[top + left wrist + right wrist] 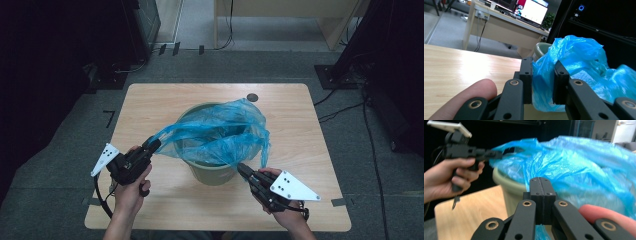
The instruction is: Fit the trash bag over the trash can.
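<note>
Bin liner (220,132), pinched by left gripper (152,145) and by right gripper (243,171) with jaws pressed together, should be drawn outward evenly over the green bin's (212,172) rim.

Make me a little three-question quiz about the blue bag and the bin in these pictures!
1. True or false: the thin blue plastic bag sits in the round green plastic bin.
2. Which gripper's jaws are pressed fully together: A left gripper, B right gripper?
3. Fill in: the bin stands on a light ____ table.

Key: 1 true. 2 B; bag film lies between the left jaws, which stand apart. 3 wooden.
</note>
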Available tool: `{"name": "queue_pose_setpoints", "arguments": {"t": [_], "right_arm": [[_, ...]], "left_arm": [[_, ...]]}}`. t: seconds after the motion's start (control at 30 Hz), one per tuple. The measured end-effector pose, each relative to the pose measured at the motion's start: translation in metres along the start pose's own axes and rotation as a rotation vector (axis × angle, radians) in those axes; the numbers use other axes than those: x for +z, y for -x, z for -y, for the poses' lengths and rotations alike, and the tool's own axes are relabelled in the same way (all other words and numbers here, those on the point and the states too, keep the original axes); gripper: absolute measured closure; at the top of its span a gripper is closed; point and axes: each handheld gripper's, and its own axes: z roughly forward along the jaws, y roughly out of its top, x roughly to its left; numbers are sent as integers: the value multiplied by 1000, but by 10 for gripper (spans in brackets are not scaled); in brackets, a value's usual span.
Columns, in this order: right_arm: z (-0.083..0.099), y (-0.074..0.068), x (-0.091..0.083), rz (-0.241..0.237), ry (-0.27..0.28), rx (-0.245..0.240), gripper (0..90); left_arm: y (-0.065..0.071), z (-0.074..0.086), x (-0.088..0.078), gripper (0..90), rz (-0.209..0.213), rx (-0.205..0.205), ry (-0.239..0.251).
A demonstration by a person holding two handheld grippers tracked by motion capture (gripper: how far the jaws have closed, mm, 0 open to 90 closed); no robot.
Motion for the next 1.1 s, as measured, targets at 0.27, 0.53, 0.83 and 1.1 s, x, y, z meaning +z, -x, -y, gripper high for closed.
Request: {"name": "queue_pose_setpoints", "arguments": {"t": [0.27,0.53,0.83,1.1], "right_arm": [[34,2,-2,-20,-137,-61,900],[89,10,17,-35,-399,-106,900],[111,24,22,19,-580,-129,900],[103,20,21,34,-482,-94,900]], "left_arm": [[0,1,3,774,-15,5,3],[-3,3,7,802,-38,-19,-2],[-5,8,14,801,-56,-18,-28],[-26,13,18,818,-187,-64,-39]]}}
